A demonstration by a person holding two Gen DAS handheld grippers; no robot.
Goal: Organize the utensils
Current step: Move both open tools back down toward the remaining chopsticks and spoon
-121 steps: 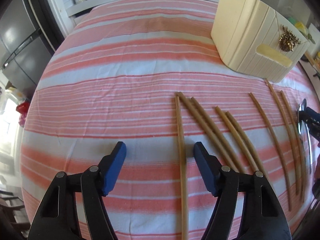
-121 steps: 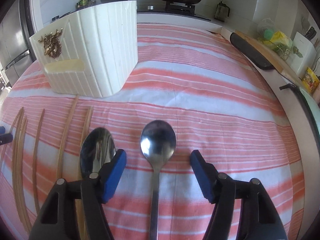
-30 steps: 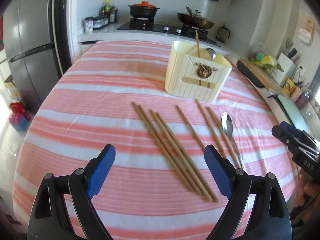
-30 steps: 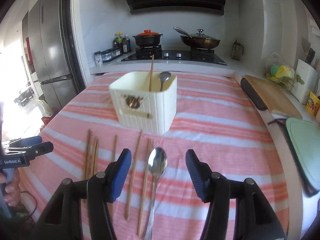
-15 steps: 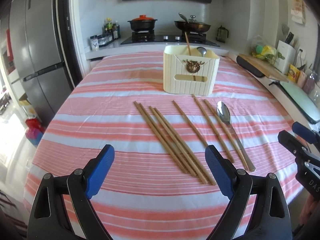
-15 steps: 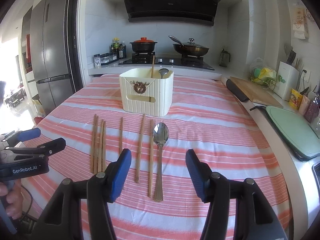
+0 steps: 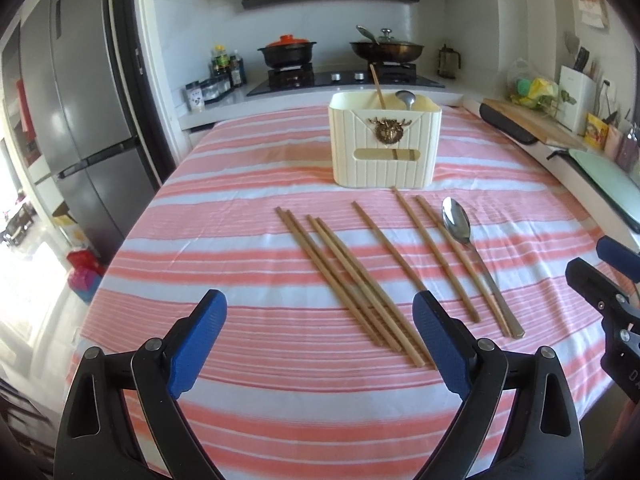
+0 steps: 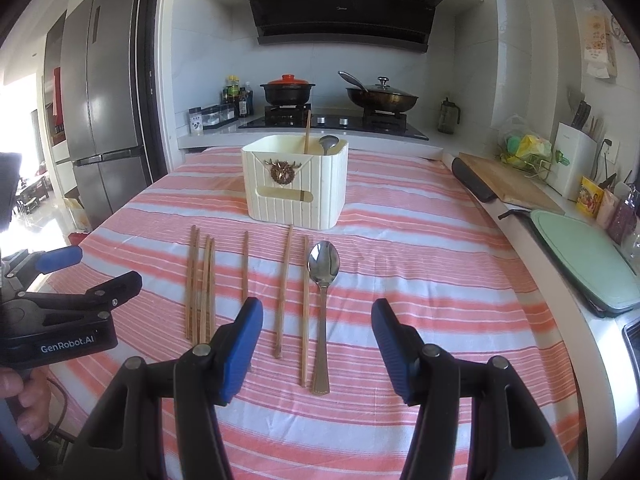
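Right gripper (image 8: 317, 344) spread wide, empty, hovering above near table edge. Left gripper (image 7: 319, 344) likewise spread, empty, held off to 9 o'clock of right one.

Cream utensil holder (image 8: 295, 182) upright at 12 o'clock on striped tablecloth (image 8: 420, 264); already holds one chopstick (image 8: 307, 132) and one spoon (image 8: 328, 144), both leaning on back rim.

Loose items in row between holder and grippers: spoon on cloth (image 8: 323, 300) at 12 o'clock of right gripper, bowl toward holder; pair of chopsticks (image 8: 294, 300) just beside it at 11 o'clock; single chopstick (image 8: 245, 268) further toward 10 o'clock; bundle of four (image 8: 200, 284) nearest left gripper.

Judged stage: early; seven sticks and one spoon not yet stowed.

Risks:
- Spoon handle flat and thin on soft cloth; pads may close on fabric, drag cloth, scatter row.
- Nearest chopstick almost touching spoon; wide jaws could take both, one slipping out mid-lift.
- Bundle of four touching; pinching one likely rolls neighbours toward edge.
- Long items pinched at one end may pivot, strike holder rim, tip it.
- Grippers near each other; collision possible on simultaneous reach.
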